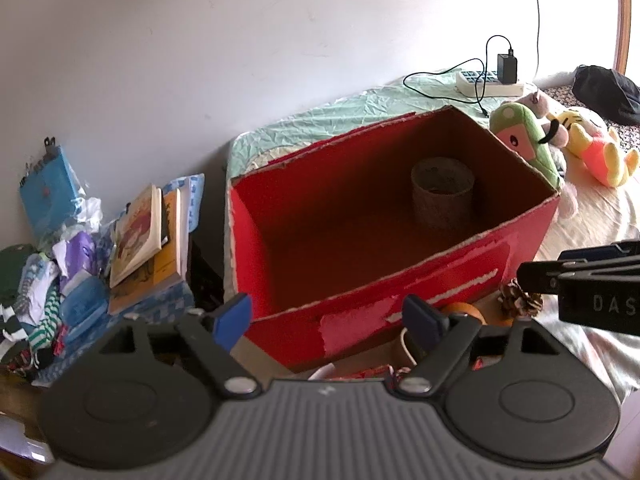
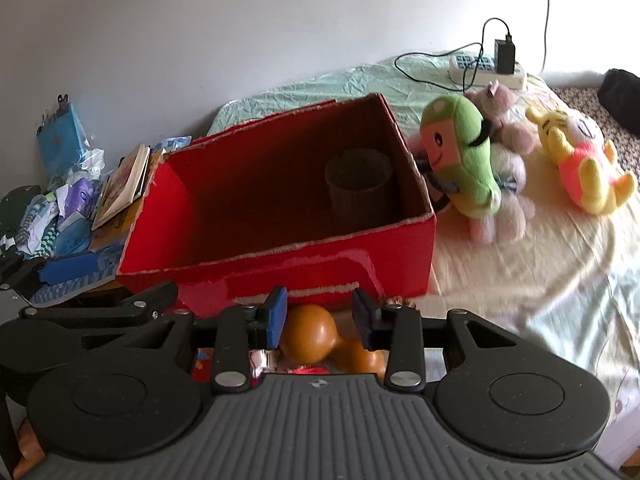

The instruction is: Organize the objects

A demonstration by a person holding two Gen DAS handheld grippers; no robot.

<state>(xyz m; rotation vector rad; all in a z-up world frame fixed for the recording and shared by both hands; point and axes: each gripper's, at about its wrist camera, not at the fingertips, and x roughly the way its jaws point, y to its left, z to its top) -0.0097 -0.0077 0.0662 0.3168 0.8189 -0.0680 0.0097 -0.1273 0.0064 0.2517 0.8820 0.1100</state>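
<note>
The right gripper (image 2: 320, 326) hangs with jaws apart above an orange gourd (image 2: 316, 338) just in front of the red box (image 2: 304, 276). The left gripper (image 1: 326, 320) is also spread, empty, before the box. Inside the box stands a brown pot (image 2: 358, 190). Beyond its right wall lie plush toys (image 2: 464, 160).

orange gourd (image 2: 316, 334) half hidden behind claws, pinecone (image 1: 520, 300) partly covered (blurred)

Plain white wall (image 1: 200, 60) ahead of me, rumpled pale bed sheet (image 2: 520, 280) right, daylight far right
</note>
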